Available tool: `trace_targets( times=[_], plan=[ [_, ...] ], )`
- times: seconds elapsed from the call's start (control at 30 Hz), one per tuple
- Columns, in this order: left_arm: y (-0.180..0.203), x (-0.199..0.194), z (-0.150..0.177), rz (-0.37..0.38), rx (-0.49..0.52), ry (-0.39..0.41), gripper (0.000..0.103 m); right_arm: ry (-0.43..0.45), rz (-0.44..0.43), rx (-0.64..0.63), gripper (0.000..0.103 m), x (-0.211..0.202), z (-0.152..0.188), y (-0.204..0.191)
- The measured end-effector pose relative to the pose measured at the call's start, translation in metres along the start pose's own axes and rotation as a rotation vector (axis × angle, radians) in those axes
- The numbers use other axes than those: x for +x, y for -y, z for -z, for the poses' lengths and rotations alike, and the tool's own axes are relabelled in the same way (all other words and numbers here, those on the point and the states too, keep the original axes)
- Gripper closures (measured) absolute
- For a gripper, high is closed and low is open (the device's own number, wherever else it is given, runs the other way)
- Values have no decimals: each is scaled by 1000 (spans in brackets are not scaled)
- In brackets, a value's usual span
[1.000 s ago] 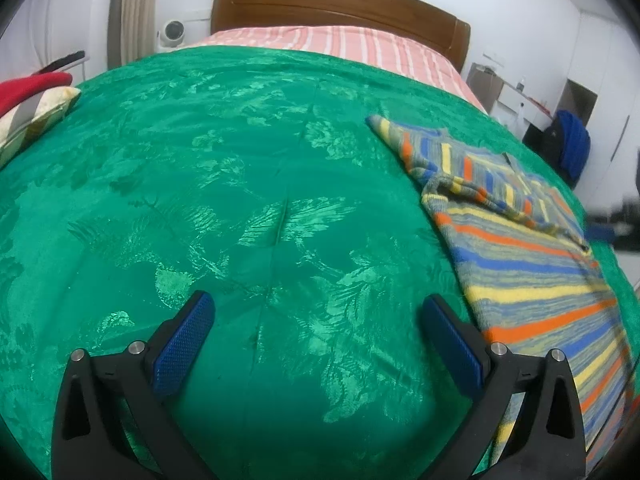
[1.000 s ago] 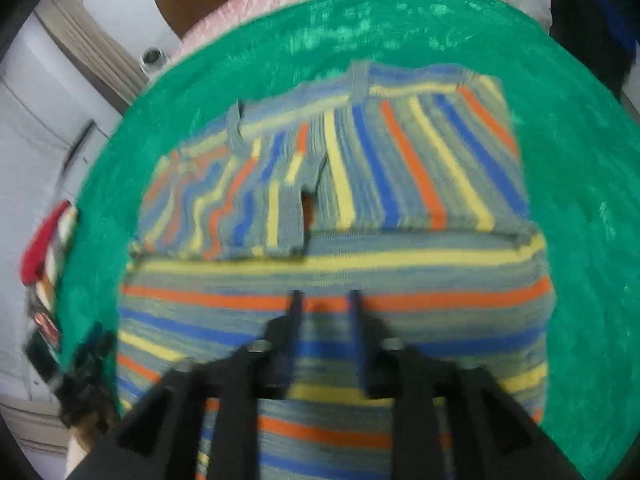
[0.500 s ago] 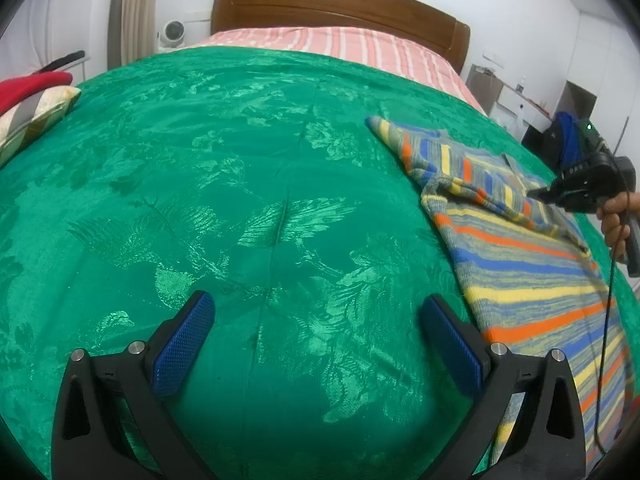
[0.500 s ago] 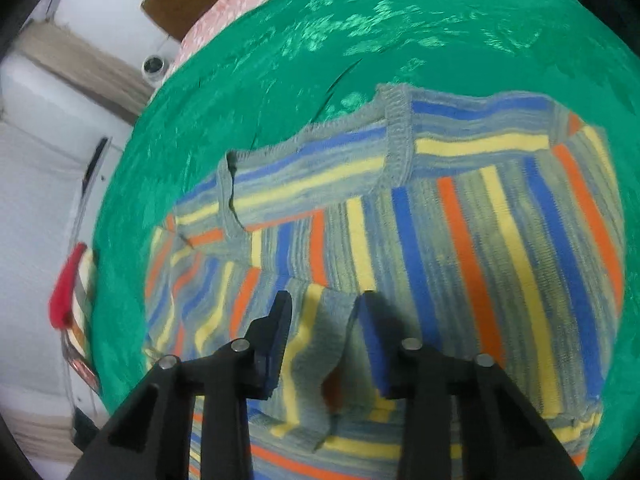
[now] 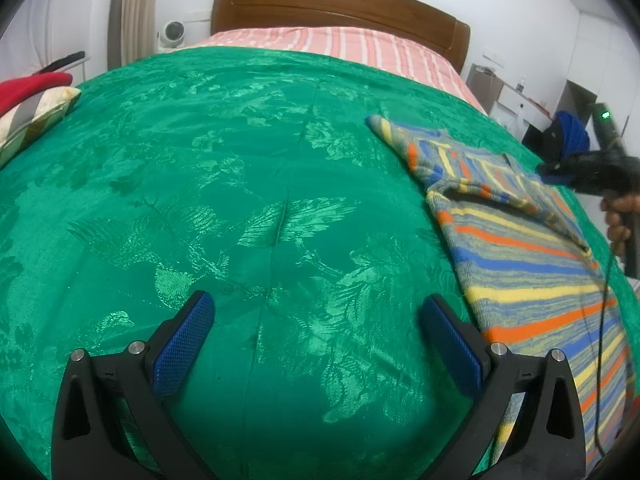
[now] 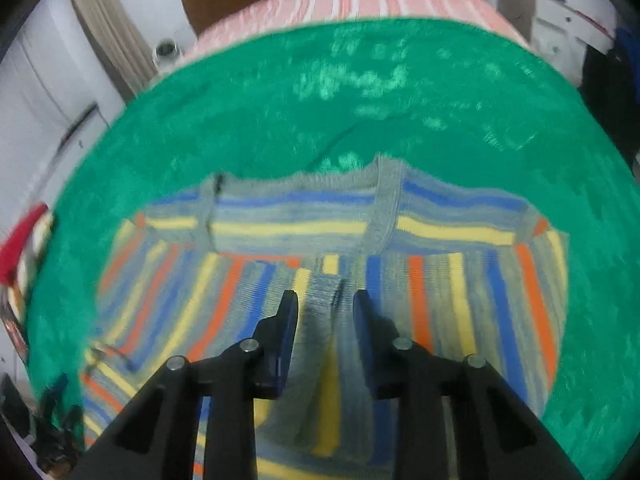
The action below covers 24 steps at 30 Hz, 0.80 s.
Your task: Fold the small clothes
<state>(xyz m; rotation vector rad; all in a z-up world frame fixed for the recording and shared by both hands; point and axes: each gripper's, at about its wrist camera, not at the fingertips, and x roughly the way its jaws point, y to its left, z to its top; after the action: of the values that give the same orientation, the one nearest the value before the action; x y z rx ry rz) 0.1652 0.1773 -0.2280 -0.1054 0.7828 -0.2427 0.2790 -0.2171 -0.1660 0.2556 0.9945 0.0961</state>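
A striped knit sweater [image 5: 520, 240] in grey, blue, yellow and orange lies flat on the right side of the bed, sleeves folded in across its chest. My right gripper [image 6: 325, 296] hovers over the folded sleeves just below the neckline. Its jaws are opening, and a small ridge of grey knit [image 6: 324, 286] stands between the pads without being pressed. In the left wrist view the right gripper [image 5: 550, 170] shows at the far right, held by a hand [image 5: 618, 220]. My left gripper [image 5: 316, 304] stands wide open over bare bedspread, left of the sweater's hem.
The green patterned bedspread [image 5: 200, 160] covers the bed. A pink striped sheet [image 5: 340, 44] and wooden headboard [image 5: 340, 4] lie at the far end. A red cloth on a pillow [image 5: 32, 96] sits at the left edge. A thin cable [image 5: 600, 340] hangs over the sweater.
The right gripper travelled from the sweater's lower body up over the folded sleeves toward the neckline, and its jaws now stand wider apart. The left gripper stayed still.
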Motion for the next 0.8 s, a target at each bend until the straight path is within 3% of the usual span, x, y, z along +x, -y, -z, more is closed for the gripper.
trace_targets(
  times=[0.07,0.13,0.27,0.3,0.47,0.53,0.6,0.67,0.8],
  plan=[
    [0,0,0,0,0,0,1,0,-112,-56,74,-15,8,-16],
    [0,0,0,-2,1,0,1,-37,-157,-107,74,-14,18,-30],
    [0,0,0,1,-1,1,1,-173,-74,-166,74,20,50,-38],
    [-1,0,0,2,-1,2,1,-171,-74,-158,75,24,53,-35],
    [-2,1,1,6,-4,5,1,-119,-70,-107,73,13,56,-33],
    [-2,1,1,5,-3,4,1,-78,-69,-103,63,-7,58,-34],
    [-2,1,1,4,-2,4,1,-21,-69,-114,42,-31,62,-33],
    [-2,1,1,3,-1,3,1,55,-45,-134,34,-63,76,-24],
    [1,2,1,-17,12,-5,1,187,92,-153,32,-115,110,13]
  ],
)
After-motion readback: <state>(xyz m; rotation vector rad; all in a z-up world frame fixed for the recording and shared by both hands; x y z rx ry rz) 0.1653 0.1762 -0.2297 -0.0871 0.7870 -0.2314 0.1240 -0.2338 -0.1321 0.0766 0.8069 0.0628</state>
